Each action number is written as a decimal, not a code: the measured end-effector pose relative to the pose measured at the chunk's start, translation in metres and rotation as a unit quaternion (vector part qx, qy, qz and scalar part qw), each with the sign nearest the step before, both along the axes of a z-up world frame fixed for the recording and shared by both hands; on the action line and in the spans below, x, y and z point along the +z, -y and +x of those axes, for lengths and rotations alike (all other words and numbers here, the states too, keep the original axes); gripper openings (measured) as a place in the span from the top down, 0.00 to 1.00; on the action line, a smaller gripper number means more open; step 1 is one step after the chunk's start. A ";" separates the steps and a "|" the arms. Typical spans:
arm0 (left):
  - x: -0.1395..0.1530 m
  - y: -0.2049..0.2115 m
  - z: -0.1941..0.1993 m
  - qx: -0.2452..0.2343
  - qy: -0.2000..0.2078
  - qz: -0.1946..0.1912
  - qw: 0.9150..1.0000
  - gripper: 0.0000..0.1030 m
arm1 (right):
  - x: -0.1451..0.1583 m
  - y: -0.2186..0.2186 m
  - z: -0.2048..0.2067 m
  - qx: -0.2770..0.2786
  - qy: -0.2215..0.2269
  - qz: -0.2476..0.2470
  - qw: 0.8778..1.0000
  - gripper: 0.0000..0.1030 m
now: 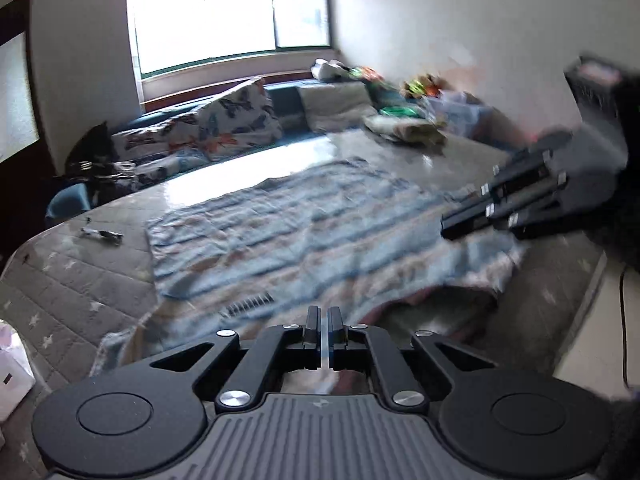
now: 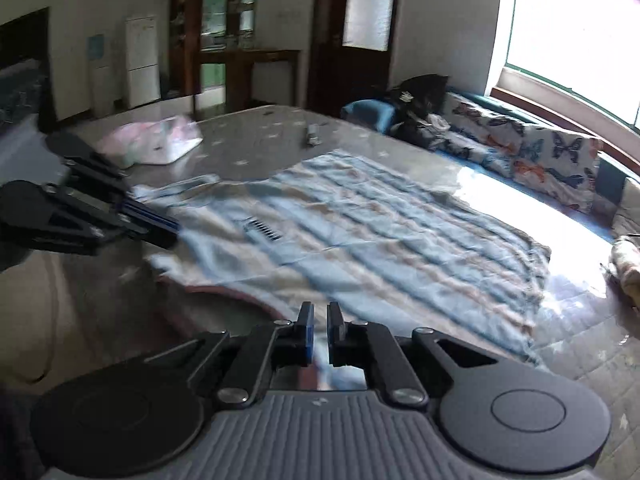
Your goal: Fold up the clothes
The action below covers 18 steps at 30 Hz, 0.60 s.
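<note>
A striped blue garment (image 1: 288, 220) is spread flat on the grey quilted mattress (image 1: 72, 276); its near edge is clamped by the left gripper (image 1: 324, 316) and the right gripper (image 2: 320, 314), fingers together on cloth

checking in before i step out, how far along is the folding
Early. Done: the striped blue garment is spread flat on the grey mattress, no fold visible. In hand: the left gripper and right gripper have their jaws closed on its near edge, one at each end, and the edge looks slightly raised. Left: carrying that edge over for the first fold, plus all later folds.
</note>
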State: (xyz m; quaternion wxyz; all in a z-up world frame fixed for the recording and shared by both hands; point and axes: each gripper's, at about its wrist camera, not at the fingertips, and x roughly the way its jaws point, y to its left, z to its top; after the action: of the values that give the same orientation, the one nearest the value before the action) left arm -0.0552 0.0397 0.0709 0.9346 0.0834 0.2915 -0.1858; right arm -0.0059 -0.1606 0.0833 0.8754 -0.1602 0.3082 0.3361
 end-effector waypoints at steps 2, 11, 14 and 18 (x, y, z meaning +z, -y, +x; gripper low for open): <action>-0.005 0.001 0.016 0.018 -0.007 -0.014 1.000 0.95 | -0.011 -0.003 0.014 -0.009 -0.015 -0.005 1.000 0.91; -0.047 0.013 0.061 0.045 -0.062 -0.034 0.996 0.95 | -0.052 -0.012 0.019 -0.001 -0.035 -0.032 0.999 0.84; -0.057 0.018 0.055 0.029 -0.079 -0.030 0.996 0.95 | -0.052 -0.008 0.015 0.002 -0.044 -0.026 0.999 0.84; -0.057 0.018 0.043 0.011 -0.089 -0.039 0.995 0.96 | -0.053 -0.005 0.005 0.011 -0.051 -0.022 0.998 0.83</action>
State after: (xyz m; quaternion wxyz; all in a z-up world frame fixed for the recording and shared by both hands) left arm -0.0118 0.0218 0.0136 0.9095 0.0273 0.3667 -0.1937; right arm -0.0007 -0.1552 0.0307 0.8510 -0.1653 0.3584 0.3465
